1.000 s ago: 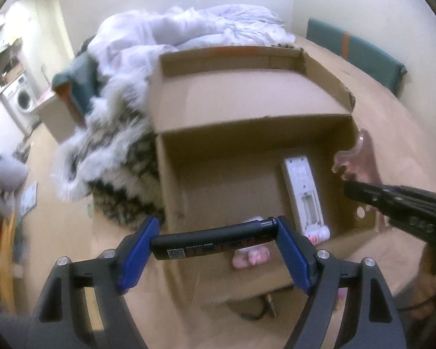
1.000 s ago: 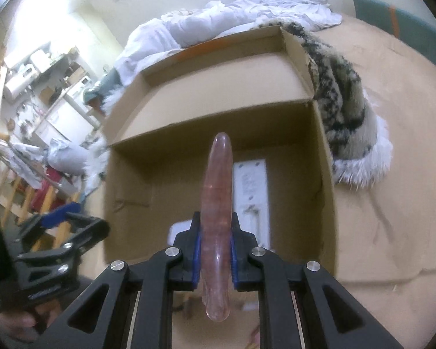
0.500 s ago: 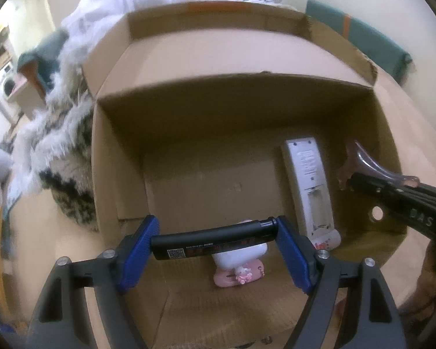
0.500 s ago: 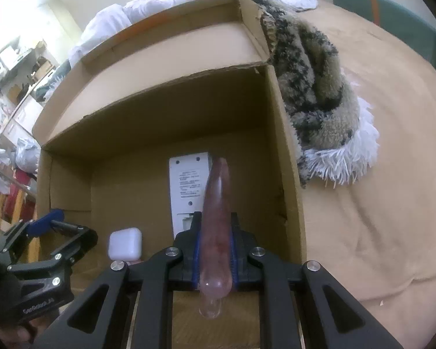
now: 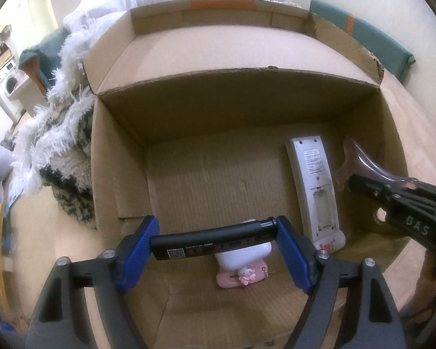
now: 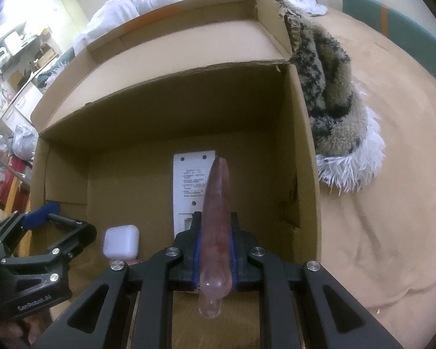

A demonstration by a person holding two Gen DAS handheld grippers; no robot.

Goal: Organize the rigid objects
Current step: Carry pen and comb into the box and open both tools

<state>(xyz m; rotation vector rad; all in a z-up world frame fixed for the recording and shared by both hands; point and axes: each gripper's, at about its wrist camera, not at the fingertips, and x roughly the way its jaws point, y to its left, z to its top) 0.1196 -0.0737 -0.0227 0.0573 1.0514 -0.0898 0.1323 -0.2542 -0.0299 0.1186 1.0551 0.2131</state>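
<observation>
Left tongs clamp black stick lengthwise, right tongs pinch pink comb; lower into box, release onto bare floor clear of remote.

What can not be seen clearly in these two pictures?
- Label text on the black bar, left wrist view: too small and blurred.
- Print on the remote, both views: too small.
- Pink figure's top, left wrist view: hidden by the bar.
- Box front floor, right wrist view: covered by the right gripper and pink tool.

two close wrist views, steeply down, perhaps overlapping inside one cardboard box
</observation>
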